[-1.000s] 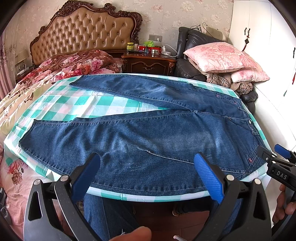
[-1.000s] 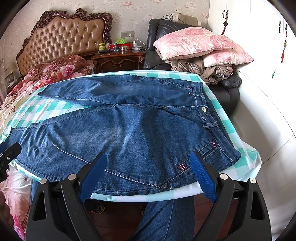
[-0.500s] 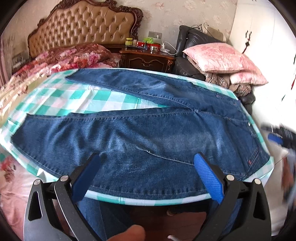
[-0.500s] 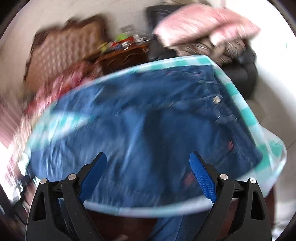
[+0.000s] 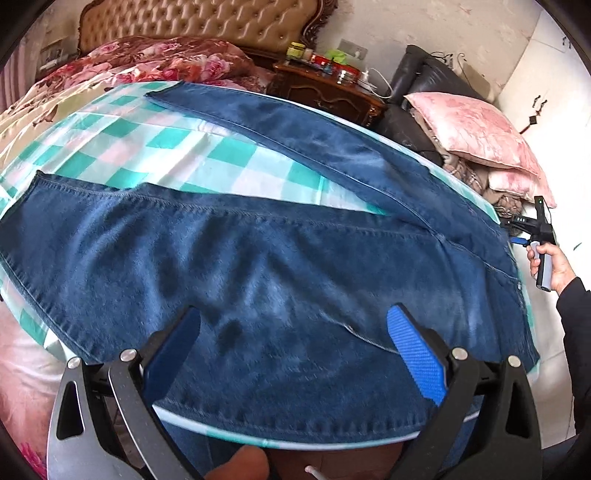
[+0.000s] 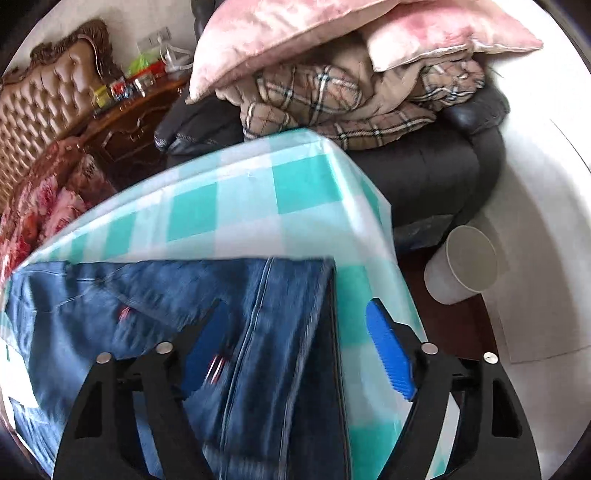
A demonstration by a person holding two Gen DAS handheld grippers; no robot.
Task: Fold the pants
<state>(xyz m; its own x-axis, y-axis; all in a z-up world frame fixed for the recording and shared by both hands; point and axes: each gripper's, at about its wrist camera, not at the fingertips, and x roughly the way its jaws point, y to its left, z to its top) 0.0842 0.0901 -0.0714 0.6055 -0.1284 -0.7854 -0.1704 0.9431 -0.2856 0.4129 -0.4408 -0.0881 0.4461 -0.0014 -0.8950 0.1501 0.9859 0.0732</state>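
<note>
Blue jeans (image 5: 295, 258) lie flat on a table with a green-checked cloth (image 5: 184, 147), legs spread apart to the left. My left gripper (image 5: 293, 354) hovers open over the near leg close to the table's front edge, with nothing gripped. A hand (image 5: 550, 262) holds my right gripper (image 5: 532, 229) at the waist end on the right. In the right wrist view the right gripper (image 6: 295, 350) straddles the waistband edge of the jeans (image 6: 277, 295). Its jaws are closing, and the right pad (image 6: 388, 354) still stands clear of the denim.
A bed with a floral cover (image 5: 147, 62) and a wooden nightstand (image 5: 325, 88) stand behind the table. A black armchair (image 6: 424, 166) piled with pink pillows (image 6: 277, 33) and a plaid blanket sits past the table's right end. A white bin (image 6: 461, 266) stands on the floor.
My right gripper has swept far across to the waist end of the jeans and its jaws have narrowed. My left gripper has sunk closer over the near leg.
</note>
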